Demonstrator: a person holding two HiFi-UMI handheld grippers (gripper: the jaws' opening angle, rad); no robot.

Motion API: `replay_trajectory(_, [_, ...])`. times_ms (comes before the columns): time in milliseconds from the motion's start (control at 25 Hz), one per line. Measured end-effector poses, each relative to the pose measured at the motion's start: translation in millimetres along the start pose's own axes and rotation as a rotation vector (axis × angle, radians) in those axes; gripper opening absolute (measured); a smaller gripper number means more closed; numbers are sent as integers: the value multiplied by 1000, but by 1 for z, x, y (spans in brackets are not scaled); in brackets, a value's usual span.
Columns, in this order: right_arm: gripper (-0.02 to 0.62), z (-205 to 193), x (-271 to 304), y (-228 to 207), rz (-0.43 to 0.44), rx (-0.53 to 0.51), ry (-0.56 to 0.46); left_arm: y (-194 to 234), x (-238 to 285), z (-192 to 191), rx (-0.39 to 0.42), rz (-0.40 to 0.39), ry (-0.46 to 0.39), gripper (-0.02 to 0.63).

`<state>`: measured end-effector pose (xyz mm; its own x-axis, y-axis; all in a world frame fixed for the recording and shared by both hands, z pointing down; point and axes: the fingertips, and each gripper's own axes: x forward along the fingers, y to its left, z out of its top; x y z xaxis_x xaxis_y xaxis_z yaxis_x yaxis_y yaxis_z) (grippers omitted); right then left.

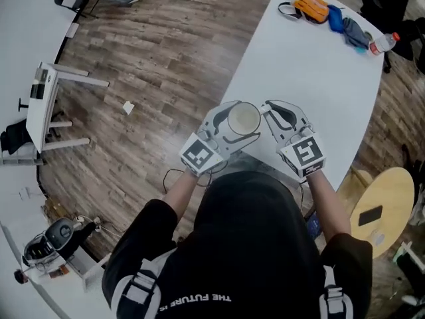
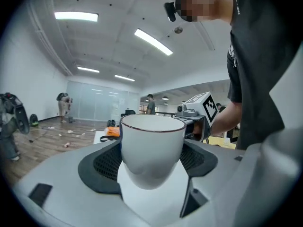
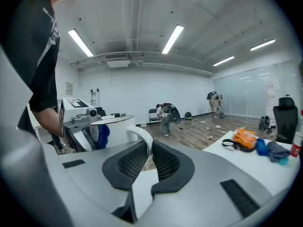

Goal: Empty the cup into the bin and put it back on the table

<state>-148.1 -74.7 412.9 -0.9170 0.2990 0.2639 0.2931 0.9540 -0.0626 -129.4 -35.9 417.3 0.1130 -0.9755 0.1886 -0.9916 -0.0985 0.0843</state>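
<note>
The left tool (image 1: 232, 126) is clamped on the body of the white cup (image 1: 243, 118), which is held upright over the near edge of the bench (image 1: 312, 65). The right tool (image 1: 273, 115) is closed narrow on the cup's handle (image 3: 142, 138). With two tools on one rigid cup, any mismatch in their paths may twist the handle from the right pads or tip the cup early, and since no bin is in view, the contents could spill during the carry.

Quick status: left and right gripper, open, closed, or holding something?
Left gripper: closed on the cup, gripping its body.
Right gripper: closed on the cup handle.
</note>
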Motion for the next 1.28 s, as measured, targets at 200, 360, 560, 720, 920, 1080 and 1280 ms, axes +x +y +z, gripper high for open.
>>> replay_trajectory(200, [48,20,68,85,221,-85,26,25,-100,-12,-84,234,-3,368])
replay_trajectory(360, [48,29,102,135,333,-115,60,33,-154,-23,-150,353,-20,368])
replay_trajectory(560, [47,14,136,168,400,-181,182,43,-188,-52,-301,441,0,368])
replay_trajectory(720, [48,-12,159,184,453,-118,319,52,-206,-77,-485,460,-47,368])
replay_trajectory(920, [46,-58,177,207,486,19,556,53,-226,-116,-755,467,-129,368])
replay_trajectory(1080, [46,-99,180,224,494,101,720,45,-237,-152,-915,470,-191,368])
replay_trajectory(1280, [46,-133,188,233,478,211,845,50,-244,-183,-1009,458,-241,368])
